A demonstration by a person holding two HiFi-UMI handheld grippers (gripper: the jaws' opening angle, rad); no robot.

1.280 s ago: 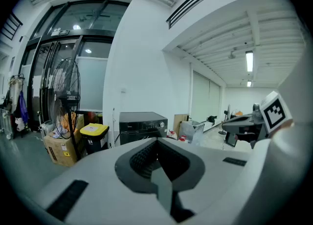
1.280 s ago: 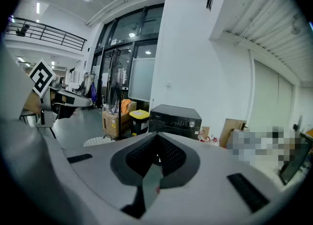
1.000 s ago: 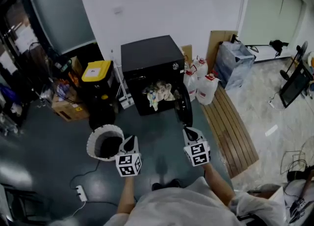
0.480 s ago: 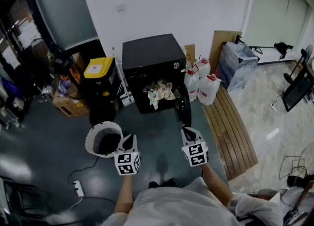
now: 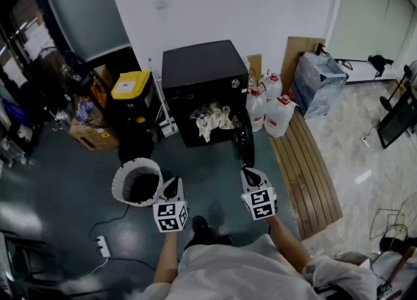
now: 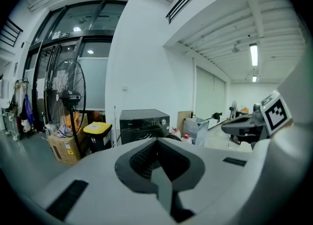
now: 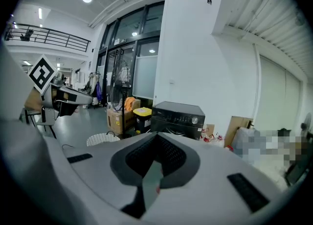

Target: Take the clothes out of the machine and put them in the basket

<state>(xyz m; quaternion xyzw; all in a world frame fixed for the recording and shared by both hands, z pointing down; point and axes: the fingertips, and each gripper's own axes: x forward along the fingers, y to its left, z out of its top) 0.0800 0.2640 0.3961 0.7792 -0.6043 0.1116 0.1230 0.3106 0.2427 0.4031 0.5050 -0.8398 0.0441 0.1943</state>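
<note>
The black machine [image 5: 197, 74] stands against the white wall with its round door [image 5: 244, 143] swung open to the right. Pale clothes [image 5: 212, 120] spill from its opening. A white perforated basket [image 5: 137, 183] with a dark inside sits on the floor, left of the machine's front. My left gripper [image 5: 171, 186] hovers just right of the basket, shut and empty. My right gripper [image 5: 249, 175] hangs near the bottom of the door, shut on nothing. The machine [image 6: 144, 123] shows well ahead of the left gripper [image 6: 156, 142], and likewise the machine [image 7: 178, 116] beyond the right gripper [image 7: 157, 138].
A black bin with a yellow lid [image 5: 130, 93] and a cardboard box [image 5: 91, 137] stand left of the machine. White jugs [image 5: 273, 109] and a wooden slat board [image 5: 311, 168] lie to its right. A power strip with cable [image 5: 102, 246] lies on the floor, and a standing fan [image 6: 66, 97] is at the left.
Both grippers have drifted slightly forward and down, still shut. The person has taken a step, and a foot now shows between the grippers.
</note>
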